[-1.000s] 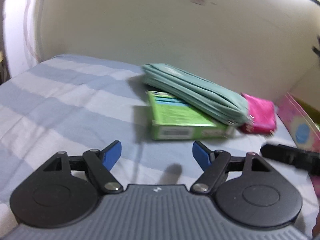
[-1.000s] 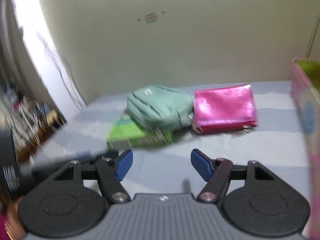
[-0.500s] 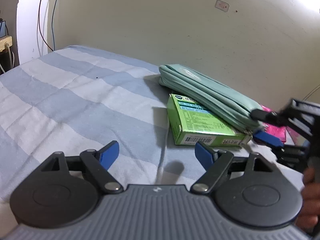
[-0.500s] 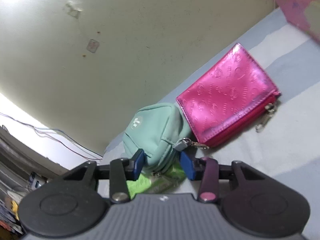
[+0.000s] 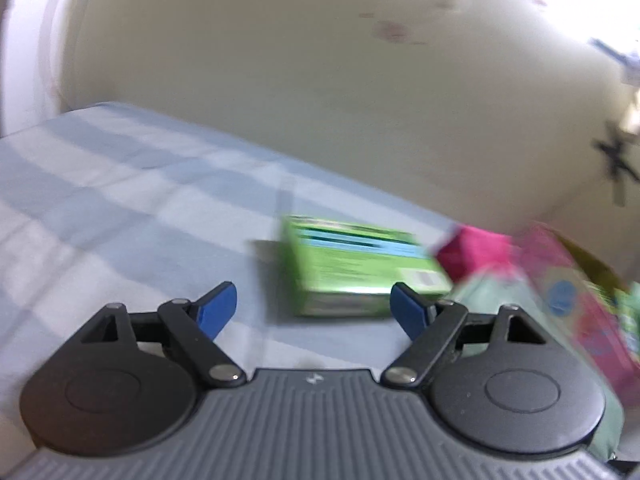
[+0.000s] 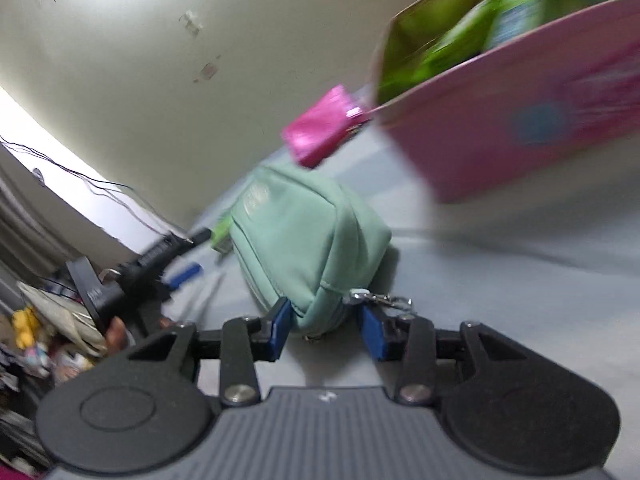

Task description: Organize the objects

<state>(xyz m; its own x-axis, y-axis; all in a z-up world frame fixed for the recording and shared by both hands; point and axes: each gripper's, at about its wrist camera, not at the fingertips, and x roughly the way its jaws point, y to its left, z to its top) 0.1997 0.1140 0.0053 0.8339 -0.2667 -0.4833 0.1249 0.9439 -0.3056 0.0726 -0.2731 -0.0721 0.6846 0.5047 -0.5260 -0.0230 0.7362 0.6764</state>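
Two wrist views over a bed point(image 5: 100, 184) with a blue and white striped sheet, set against a cream wall point(image 5: 300, 80). Both pictures are blurred by motion.

In the right wrist view, the right claw point(image 6: 326, 330) has its blue pads clenched on the near end of a mint green pouch point(image 6: 304, 236), by its zip pull. The pouch stretches away from the claw, over the sheet; whether it rests on the bed or is lifted cannot be told. Beyond it lies a shiny pink purse point(image 6: 320, 128), just beside the corner of a pink box point(image 6: 520, 128). The box is open at the top, with blurred green packets point(image 6: 480, 32) inside. At the left, the other claw and part of a hand appear in front of a cluttered area.

In the left wrist view, the left claw point(image 5: 316, 312) stands released, its pads wide apart with nothing between them. Ahead of it a green carton point(image 5: 352, 276) lies flat on the sheet. To its right are the pink purse point(image 5: 468, 256), a smear of the mint pouch point(image 5: 500, 292), and the pink box point(image 5: 580, 308).
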